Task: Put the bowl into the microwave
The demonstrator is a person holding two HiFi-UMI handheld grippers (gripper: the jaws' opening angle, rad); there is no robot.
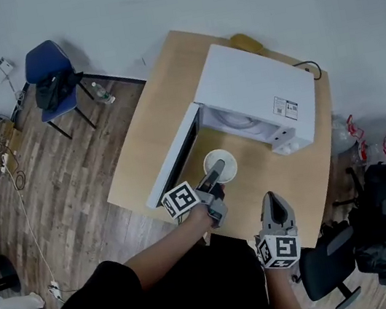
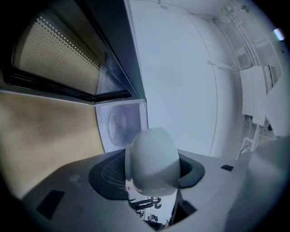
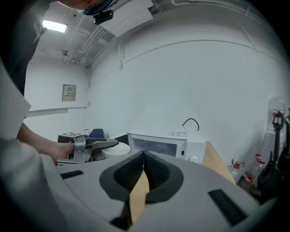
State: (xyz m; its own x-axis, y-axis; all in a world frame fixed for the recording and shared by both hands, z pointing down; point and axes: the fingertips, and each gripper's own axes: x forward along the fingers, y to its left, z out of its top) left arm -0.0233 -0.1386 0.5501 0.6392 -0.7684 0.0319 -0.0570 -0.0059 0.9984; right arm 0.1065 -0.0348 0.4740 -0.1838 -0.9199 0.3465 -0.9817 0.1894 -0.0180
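The white bowl [image 1: 221,164] is just in front of the open microwave [image 1: 256,94], over the wooden table [image 1: 154,142]. My left gripper [image 1: 215,173] is shut on its near rim. In the left gripper view the bowl [image 2: 152,154] fills the gap between the jaws, with the microwave's cavity and turntable [image 2: 120,124] straight behind it. The microwave door [image 1: 177,159] hangs open to the left. My right gripper [image 1: 274,207] hovers at the table's near edge, shut and empty. From the right gripper view, the left gripper [image 3: 93,146] and the bowl [image 3: 115,149] lie to the left of the microwave [image 3: 167,142].
A blue chair [image 1: 53,71] with a dark bag stands on the wooden floor at the far left, a bottle [image 1: 101,94] beside it. A black office chair [image 1: 331,266] sits at the near right. A black cable [image 1: 311,66] runs behind the microwave.
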